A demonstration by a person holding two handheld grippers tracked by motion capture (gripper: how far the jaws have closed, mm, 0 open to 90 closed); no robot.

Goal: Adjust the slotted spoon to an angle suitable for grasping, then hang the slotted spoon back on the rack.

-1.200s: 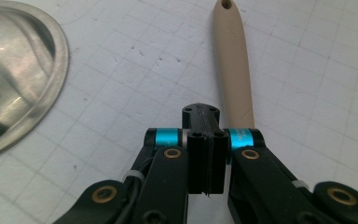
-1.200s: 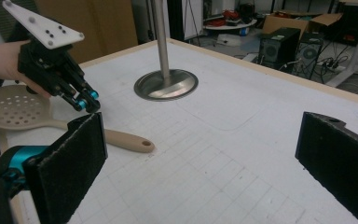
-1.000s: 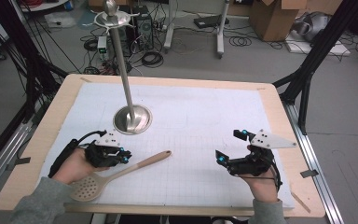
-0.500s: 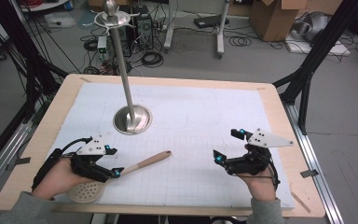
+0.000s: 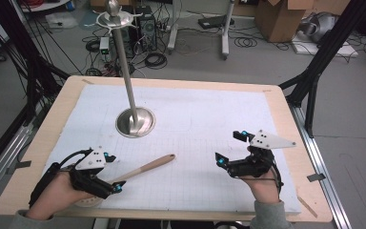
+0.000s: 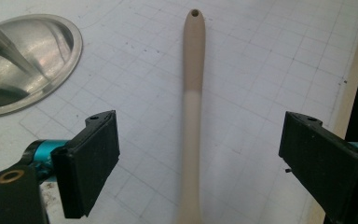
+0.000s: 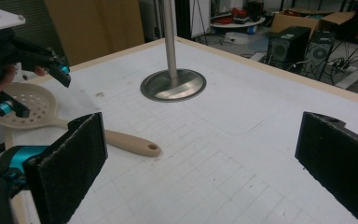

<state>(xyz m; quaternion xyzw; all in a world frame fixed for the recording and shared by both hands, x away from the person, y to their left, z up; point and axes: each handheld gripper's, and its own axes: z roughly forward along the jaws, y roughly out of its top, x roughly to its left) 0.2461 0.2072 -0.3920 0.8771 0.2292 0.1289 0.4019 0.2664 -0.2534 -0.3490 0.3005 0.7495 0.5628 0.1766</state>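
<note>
A beige slotted spoon [image 5: 147, 166] lies on the white gridded mat, its handle pointing toward the middle of the table. Its perforated head [image 7: 32, 109] sits at the near left, under the person's left hand. My left gripper [image 5: 113, 171] is low over the handle [image 6: 191, 107], near the head. Its jaws have just been opening and now stand wide on either side of the handle, the pads clear of it. My right gripper [image 5: 228, 148] rests open at the near right with nothing between its pads [image 7: 74, 158].
A steel stand with a round base [image 5: 135, 121] and a tall upright pole [image 5: 124, 67] stands left of the mat's centre. The wooden table edge [image 5: 290, 138] frames the mat. Black frame struts, cables and boxes lie beyond the table.
My left gripper moved toward the table's near edge, along the spoon toward its head, and its jaws opened wide. The spoon and the right gripper stayed put.
</note>
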